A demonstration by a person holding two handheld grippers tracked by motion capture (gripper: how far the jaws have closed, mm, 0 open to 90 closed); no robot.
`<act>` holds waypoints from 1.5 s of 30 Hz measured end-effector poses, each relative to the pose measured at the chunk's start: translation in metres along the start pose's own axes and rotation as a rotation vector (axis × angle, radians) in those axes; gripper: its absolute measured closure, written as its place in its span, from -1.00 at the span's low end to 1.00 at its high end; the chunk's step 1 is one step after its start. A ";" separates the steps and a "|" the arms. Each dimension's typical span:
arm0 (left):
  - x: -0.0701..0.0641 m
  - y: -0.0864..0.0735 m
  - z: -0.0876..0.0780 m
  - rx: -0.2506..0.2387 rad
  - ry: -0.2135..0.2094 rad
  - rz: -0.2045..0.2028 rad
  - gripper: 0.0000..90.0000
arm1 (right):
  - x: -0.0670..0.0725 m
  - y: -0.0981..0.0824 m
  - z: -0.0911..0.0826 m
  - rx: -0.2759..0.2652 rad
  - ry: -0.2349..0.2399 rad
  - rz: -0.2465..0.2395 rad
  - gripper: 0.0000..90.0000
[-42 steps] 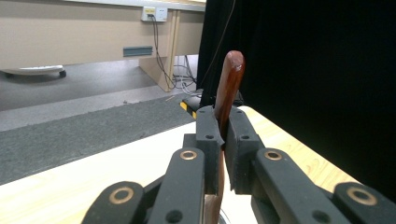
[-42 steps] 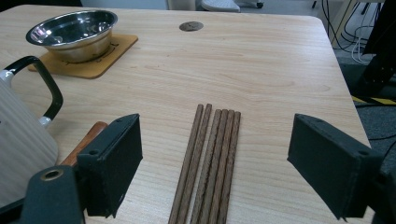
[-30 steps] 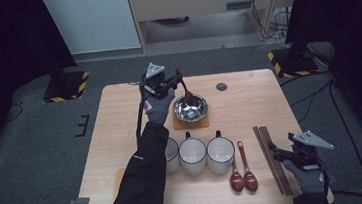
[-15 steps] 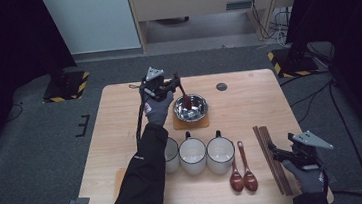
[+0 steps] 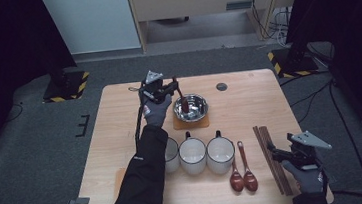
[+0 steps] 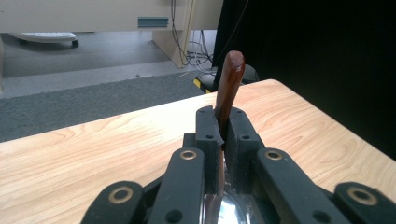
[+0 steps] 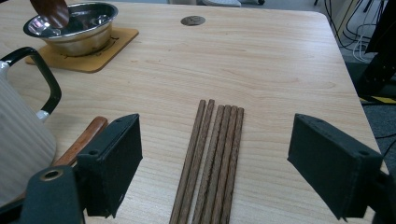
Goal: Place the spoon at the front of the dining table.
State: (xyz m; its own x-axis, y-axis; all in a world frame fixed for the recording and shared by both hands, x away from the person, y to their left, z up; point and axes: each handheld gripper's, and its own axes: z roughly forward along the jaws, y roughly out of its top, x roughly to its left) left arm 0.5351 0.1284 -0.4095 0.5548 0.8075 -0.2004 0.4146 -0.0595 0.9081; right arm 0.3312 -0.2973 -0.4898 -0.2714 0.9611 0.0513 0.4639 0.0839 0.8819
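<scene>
My left gripper (image 5: 167, 89) is shut on the handle of a brown wooden spoon (image 5: 180, 98), whose scoop end hangs down into a steel bowl (image 5: 194, 106) on a wooden coaster (image 5: 190, 124). In the left gripper view the handle (image 6: 229, 84) sticks up between the shut jaws of my left gripper (image 6: 223, 126), with the steel bowl's (image 6: 233, 210) shine below. My right gripper (image 5: 280, 155) stands open at the near right, just above a row of several wooden chopsticks (image 5: 270, 158). The right gripper view shows my right gripper (image 7: 217, 154) with its pads wide apart on either side of the chopsticks (image 7: 210, 154).
Three white mugs (image 5: 192, 153) stand in a row at the near middle, with two wooden spoons (image 5: 241, 174) lying to their right. A small dark disc (image 5: 221, 86) is set in the table (image 5: 120, 118) behind the bowl. The right gripper view catches a mug (image 7: 18, 126) at its left.
My left gripper has come down a little with the spoon, bringing its scoop end lower into the steel bowl. The right gripper has stayed where it was.
</scene>
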 end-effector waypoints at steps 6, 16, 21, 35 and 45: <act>0.004 -0.006 0.003 0.011 0.005 0.006 0.87 | 0.001 0.000 0.001 0.004 0.002 -0.006 -0.62; 0.009 -0.014 0.009 0.030 0.012 -0.005 0.86 | 0.000 -0.001 0.002 0.008 0.002 -0.004 -0.62; 0.010 -0.015 0.010 0.040 0.013 -0.013 0.86 | 0.001 -0.001 0.002 0.008 0.003 -0.004 -0.62; 0.010 -0.018 0.010 0.067 0.010 -0.001 0.86 | 0.001 -0.001 0.002 0.009 0.002 -0.007 -0.62; 0.012 -0.018 0.008 0.084 0.027 0.010 0.77 | 0.001 -0.001 0.002 0.009 0.000 -0.009 -0.62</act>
State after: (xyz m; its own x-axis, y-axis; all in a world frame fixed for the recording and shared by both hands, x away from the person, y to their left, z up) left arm 0.5404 0.1346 -0.4311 0.5402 0.8219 -0.1810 0.4692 -0.1155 0.8755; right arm 0.3322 -0.2960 -0.4920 -0.2759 0.9602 0.0439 0.4691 0.0946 0.8781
